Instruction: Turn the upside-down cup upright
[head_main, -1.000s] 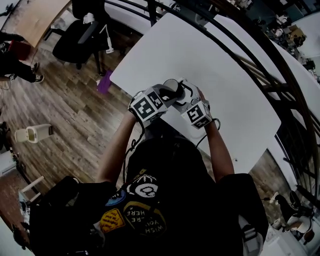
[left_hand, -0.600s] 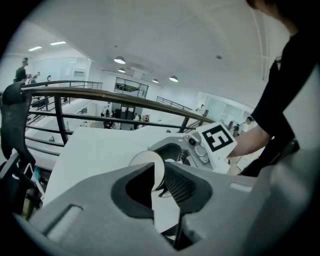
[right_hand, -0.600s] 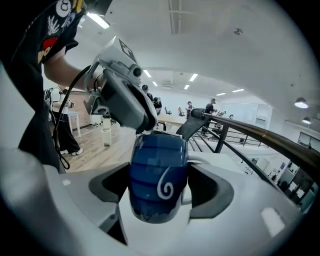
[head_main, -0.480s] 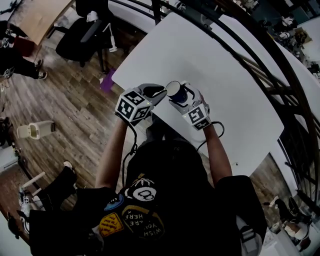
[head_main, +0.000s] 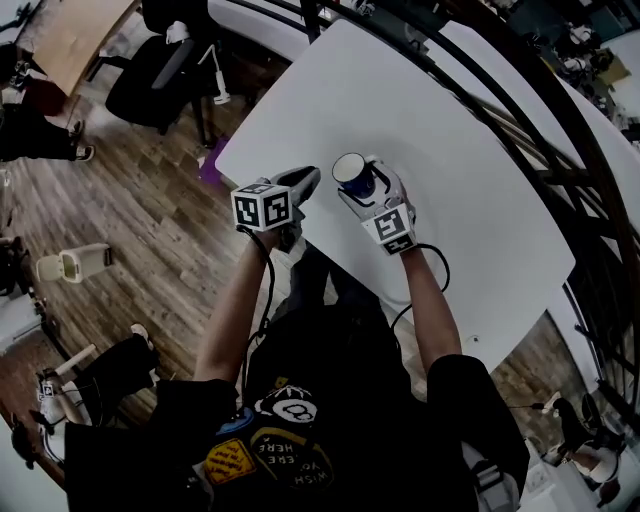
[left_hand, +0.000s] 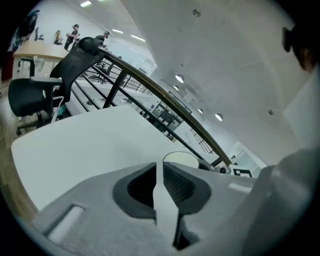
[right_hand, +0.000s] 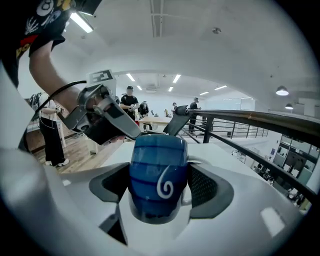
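Blue cup with a white swirl is sitting clamped in my right tool, centre of the head view, over the near edge of the white counter. The mouth is facing up toward the head camera, pale rim showing. Can't tell if the base is touching the counter.

In the right gripper view the cup is filling the gap of the right tool. Both pads are pressing on its sides, and a white handle is peeking out on the right side. My left tool is showing at upper left there, just beside the cup and apart from it.

My left tool is sitting left of the cup in the head view, tips pointing toward it, not touching. In the left gripper view the left tool is holding nothing. Its jaws have just been closing and are standing nearly together, a thin slit of counter showing between them. A pale round rim is poking up just past the tips, right of centre, probably the cup.

A black office chair is standing on the wood floor at upper left of the head view. A dark railing is running diagonally behind the counter in the left gripper view.
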